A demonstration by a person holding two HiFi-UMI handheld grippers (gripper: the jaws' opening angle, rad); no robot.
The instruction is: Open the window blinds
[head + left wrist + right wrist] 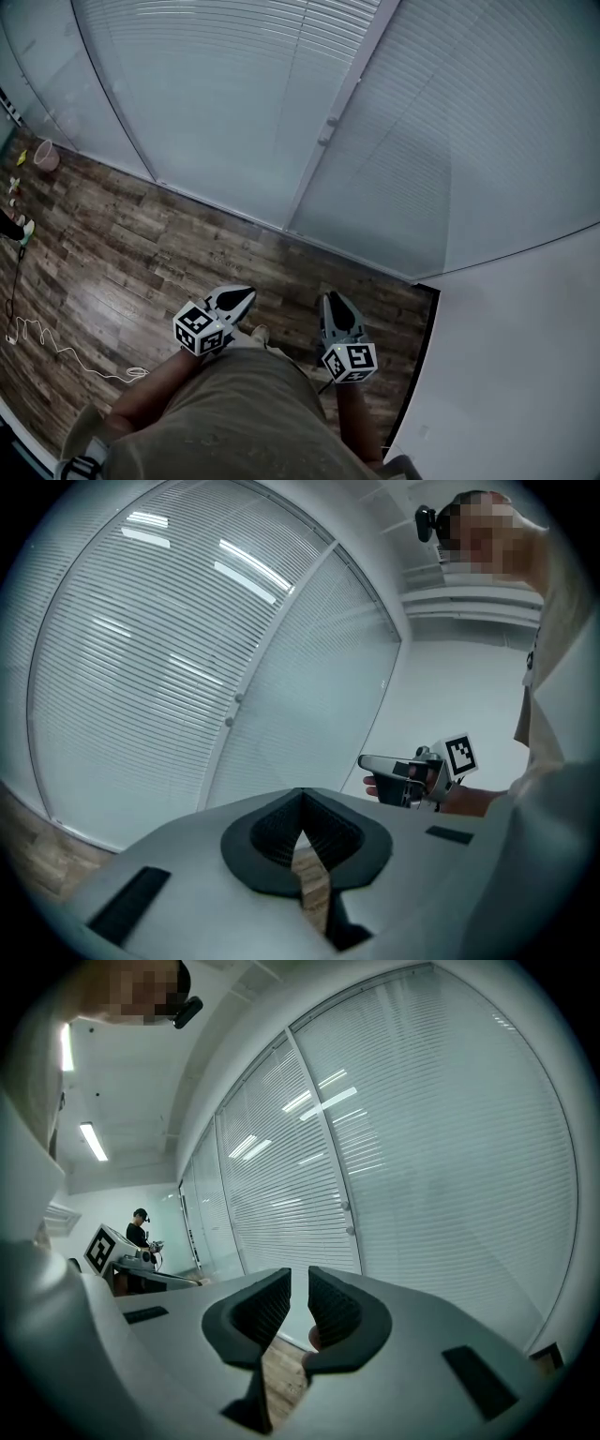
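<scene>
Person is standing on wood floor (141, 253), facing the closed blinds (225, 103), which are filling the window from 10 to 2 o'clock, slats lying flat, nothing opened yet. Left hand-held gripper (242, 300) is hovering low at 11 o'clock of the body, pads meeting at the tips, gripping nothing. Right hand-held gripper (334, 307) is hovering near it at 1 o'clock, jaws pinched to a thin slit, nothing between them. Both are pointing toward the glass and sitting well apart from it. Frame post (349, 89) is running between the 2 panels at 1 o'clock, carrying 2 small knobs (351, 1230); probably the slat control, cannot confirm. No cord or wand is showing.

What could be going wrong from here:
- both jaws are closed, so reaching a knob like this would only be bumping it; they need widening first
- knobs are small and sitting tight on the post, so pads could be slipping off or pinching the post instead
- taking the wrong knob of the 2 could be working the other panel
- pushing in hard could be knocking the glass
- loose cable (70, 356) lying at 9 o'clock on the floor is risking a trip on a sideways step
</scene>
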